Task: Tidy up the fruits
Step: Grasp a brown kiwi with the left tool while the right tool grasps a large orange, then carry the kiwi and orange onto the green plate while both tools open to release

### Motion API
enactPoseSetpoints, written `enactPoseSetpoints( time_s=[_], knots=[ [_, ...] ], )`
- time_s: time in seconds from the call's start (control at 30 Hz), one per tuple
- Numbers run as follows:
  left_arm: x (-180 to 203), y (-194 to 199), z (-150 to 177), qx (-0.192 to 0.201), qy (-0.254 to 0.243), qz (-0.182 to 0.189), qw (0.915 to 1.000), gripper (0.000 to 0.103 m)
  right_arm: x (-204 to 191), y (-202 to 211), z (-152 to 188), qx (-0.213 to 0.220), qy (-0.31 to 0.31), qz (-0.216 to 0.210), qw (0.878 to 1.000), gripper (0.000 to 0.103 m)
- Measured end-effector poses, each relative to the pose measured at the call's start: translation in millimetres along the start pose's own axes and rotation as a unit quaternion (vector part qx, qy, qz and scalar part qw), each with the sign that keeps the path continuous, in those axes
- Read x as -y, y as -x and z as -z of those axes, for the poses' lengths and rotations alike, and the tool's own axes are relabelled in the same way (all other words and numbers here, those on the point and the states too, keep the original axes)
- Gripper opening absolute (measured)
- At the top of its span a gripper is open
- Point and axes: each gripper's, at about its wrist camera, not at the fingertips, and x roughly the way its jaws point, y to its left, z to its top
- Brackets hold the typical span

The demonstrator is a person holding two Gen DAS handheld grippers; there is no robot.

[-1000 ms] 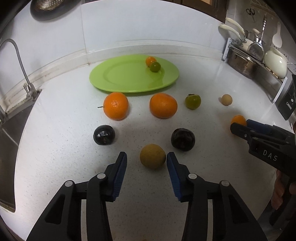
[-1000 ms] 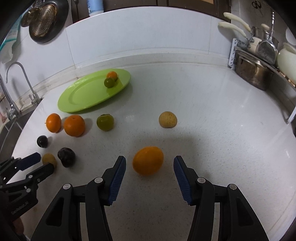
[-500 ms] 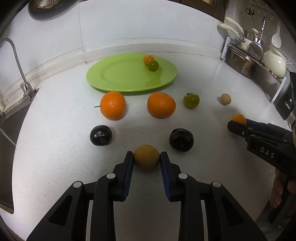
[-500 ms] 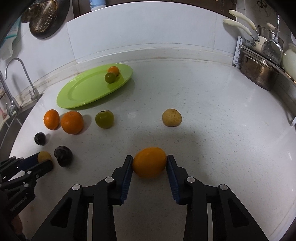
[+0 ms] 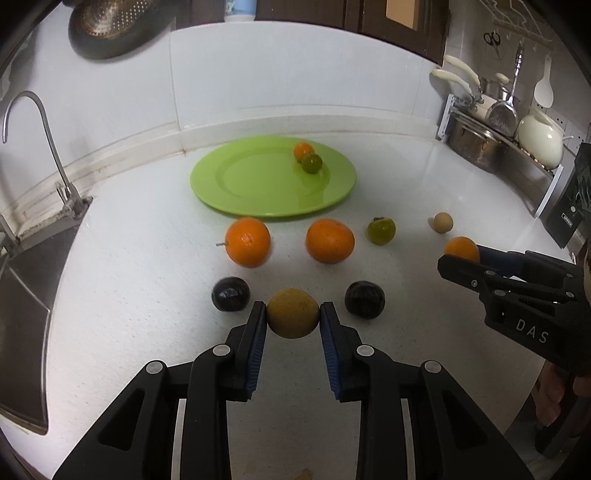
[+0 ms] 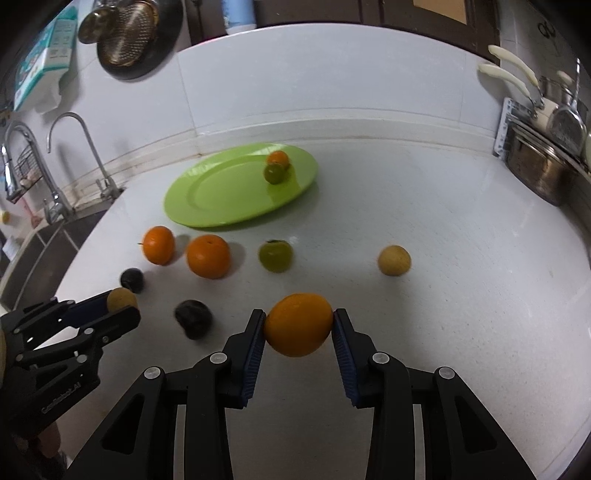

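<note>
While the left gripper (image 5: 293,313) pinches a yellow fruit (image 5: 293,312) and the right gripper (image 6: 299,325) pinches an orange (image 6: 298,324), both should go to the green plate (image 5: 229,195) next.

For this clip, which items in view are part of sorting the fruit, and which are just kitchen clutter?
Part of the job:
- left tool, shut on the tan fruit
- right tool, shut on the orange fruit
- green plate, holding two small fruits
- loose fruit on the counter, e.g. green fruit

Just lying about:
- faucet
- steel pot
- colander
</note>
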Motion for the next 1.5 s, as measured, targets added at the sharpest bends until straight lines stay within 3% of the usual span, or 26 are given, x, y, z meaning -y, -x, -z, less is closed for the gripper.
enactPoseSetpoints(
  time_s=[0.77,1.5],
  knots=[
    [-28.3,43.1,-19.7,0.061,-0.021,-0.009,0.9979,0.029,-46.9,23.1,-30.6,0.044,0.041,-0.034,0.998,0.038],
    [-42.7,54.2,-78.8,0.111,-0.049,-0.010,0.9925,0.029,-68.8,26.9,-104.1,0.106,0.075,-0.072,0.989,0.038]
  ],
)
